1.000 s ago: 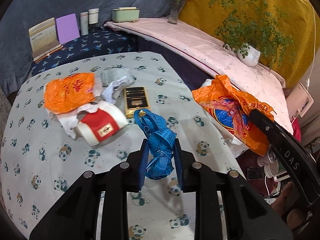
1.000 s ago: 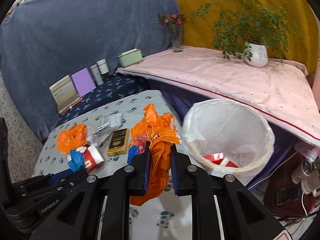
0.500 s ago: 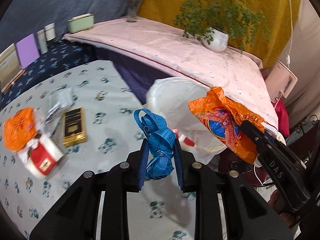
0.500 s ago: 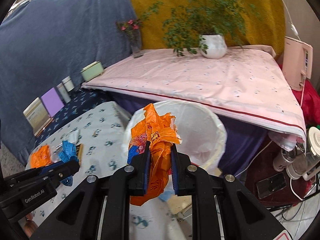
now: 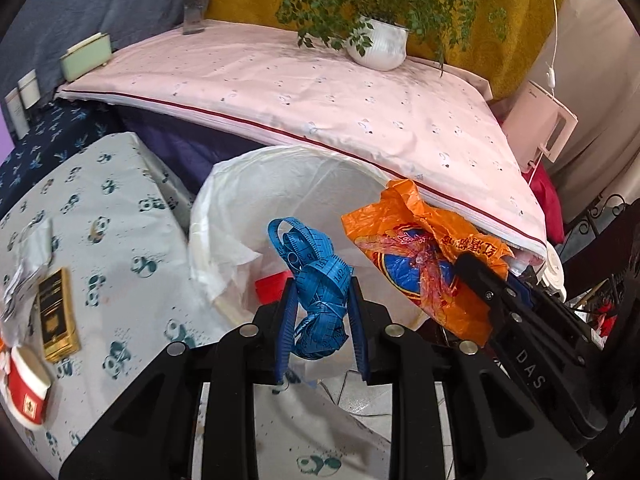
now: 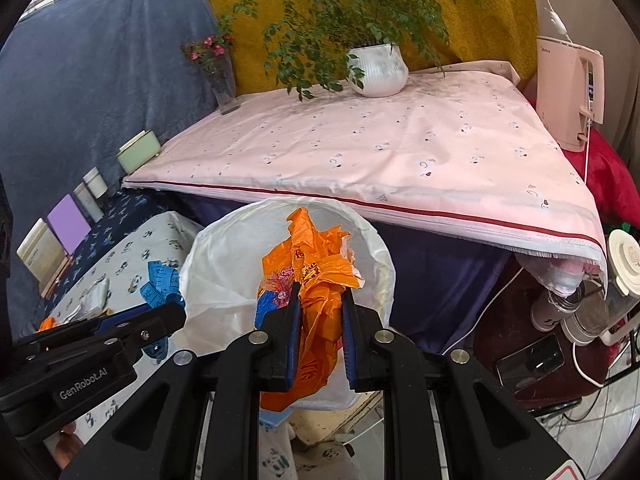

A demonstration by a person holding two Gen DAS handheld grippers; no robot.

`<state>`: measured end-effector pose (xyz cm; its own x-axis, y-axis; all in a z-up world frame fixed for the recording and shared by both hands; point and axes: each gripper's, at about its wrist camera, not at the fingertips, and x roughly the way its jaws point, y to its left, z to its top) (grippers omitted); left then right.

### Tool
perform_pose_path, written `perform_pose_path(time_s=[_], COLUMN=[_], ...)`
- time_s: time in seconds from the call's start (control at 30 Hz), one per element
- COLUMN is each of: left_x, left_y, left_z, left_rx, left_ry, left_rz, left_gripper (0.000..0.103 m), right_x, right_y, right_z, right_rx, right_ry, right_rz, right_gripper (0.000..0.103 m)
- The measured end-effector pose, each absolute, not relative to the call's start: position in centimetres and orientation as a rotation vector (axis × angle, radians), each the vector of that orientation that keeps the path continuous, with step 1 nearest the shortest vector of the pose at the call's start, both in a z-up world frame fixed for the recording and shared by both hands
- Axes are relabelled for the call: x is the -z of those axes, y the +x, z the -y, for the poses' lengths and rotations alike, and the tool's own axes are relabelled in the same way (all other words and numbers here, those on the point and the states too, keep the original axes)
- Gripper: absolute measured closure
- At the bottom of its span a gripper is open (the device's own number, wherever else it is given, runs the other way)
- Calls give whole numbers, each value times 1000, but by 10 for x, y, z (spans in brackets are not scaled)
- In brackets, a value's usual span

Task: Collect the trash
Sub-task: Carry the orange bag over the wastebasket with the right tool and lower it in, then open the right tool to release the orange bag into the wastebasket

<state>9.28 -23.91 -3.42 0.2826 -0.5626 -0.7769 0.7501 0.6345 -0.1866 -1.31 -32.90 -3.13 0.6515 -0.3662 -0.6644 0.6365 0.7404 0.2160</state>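
Both loads now hang over the bin (image 5: 224,216) rim — left hand-held gripper (image 5: 322,312) clamping blue tape measure (image 5: 316,280), right hand-held gripper (image 6: 320,320) clamping orange bag (image 6: 316,276); casings read "DAS", "GenRobot.AI".

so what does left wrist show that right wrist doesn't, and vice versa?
Left wrist only: the gold box and red-and-white cup on the panda cloth, and a red item inside the bin.
Right wrist only: the purple card, jars and phone on the floor at right.
Both: the white-lined bin, left gripper shut on the blue tape measure, right gripper shut on the orange bag, potted plant, pink kettle.
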Motion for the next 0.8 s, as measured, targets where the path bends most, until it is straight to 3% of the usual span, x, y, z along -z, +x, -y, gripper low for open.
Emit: perform_pose_path(time_s=[0.1, 0.17, 0.23, 0.8], left_x=[39, 39, 39, 39], left_y=[98, 102, 105, 126], left_z=[245, 243, 240, 197], left_rx=[888, 867, 849, 740], left_ry=[230, 221, 212, 154], left_rz=[-936, -929, -921, -916], left_gripper=[72, 51, 42, 36], right_x=[36, 38, 39, 41], right_y=[-10, -7, -3, 29], right_z=[334, 336, 337, 322], right_rx=[599, 599, 595, 559], right_ry=[467, 469, 466, 435], right_rz=[-644, -648, -652, -670], right_gripper=[87, 87, 86, 79])
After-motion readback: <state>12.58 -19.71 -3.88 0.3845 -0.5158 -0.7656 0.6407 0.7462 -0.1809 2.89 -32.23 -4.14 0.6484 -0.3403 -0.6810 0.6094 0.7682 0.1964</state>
